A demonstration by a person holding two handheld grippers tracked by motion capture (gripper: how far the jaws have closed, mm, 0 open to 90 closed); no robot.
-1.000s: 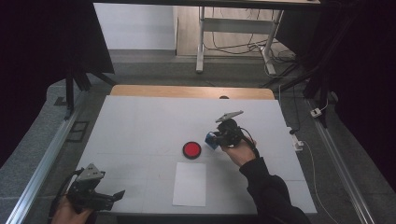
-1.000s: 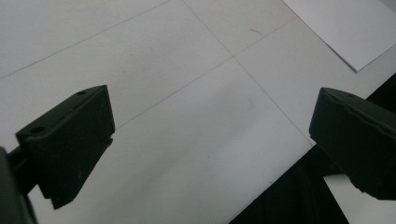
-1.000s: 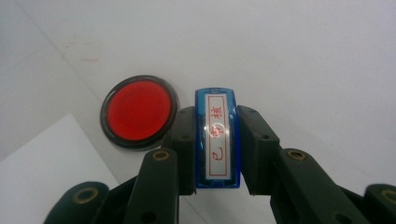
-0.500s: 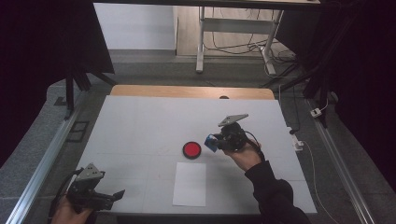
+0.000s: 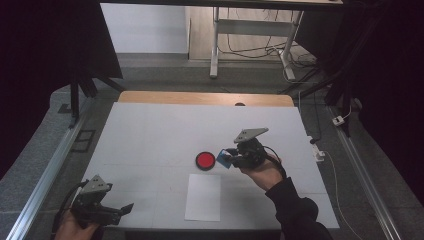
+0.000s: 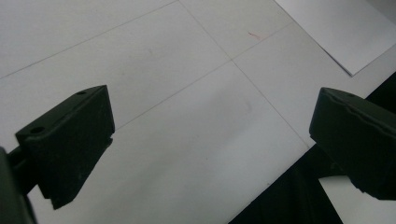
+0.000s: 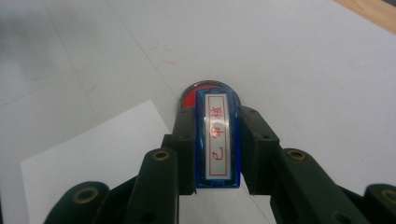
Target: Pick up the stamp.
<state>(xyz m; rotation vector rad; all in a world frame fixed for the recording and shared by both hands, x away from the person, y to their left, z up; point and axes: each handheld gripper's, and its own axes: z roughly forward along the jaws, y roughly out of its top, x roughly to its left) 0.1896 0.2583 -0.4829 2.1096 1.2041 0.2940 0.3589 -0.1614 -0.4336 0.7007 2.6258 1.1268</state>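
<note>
High view, surface: we see a white table [image 5: 150,130] with a wooden strip along its far edge and dark floor around it.
High view, right gripper [image 5: 226,159]: we see it held right of centre, clamped on a blue stamp [image 5: 223,158], just right of a red ink pad [image 5: 205,160].
High view, paper: a white sheet of paper [image 5: 203,197] lies in front of the ink pad, apart from it.
High view, left gripper [image 5: 126,209]: we see it at the near left corner of the table, well apart from the stamp.
Left gripper view, fingers: we see the two black fingers [image 6: 70,135] spread wide with bare table between them; a corner of the paper [image 6: 345,32] shows at upper right.
Right gripper view, fingers: we see both fingers [image 7: 184,149] pressed on the sides of the stamp [image 7: 217,140], whose white label with red characters faces us.
Right gripper view, ink pad: the ink pad [image 7: 187,99] peeks out just beyond the stamp's far end; whether they touch we cannot tell.
</note>
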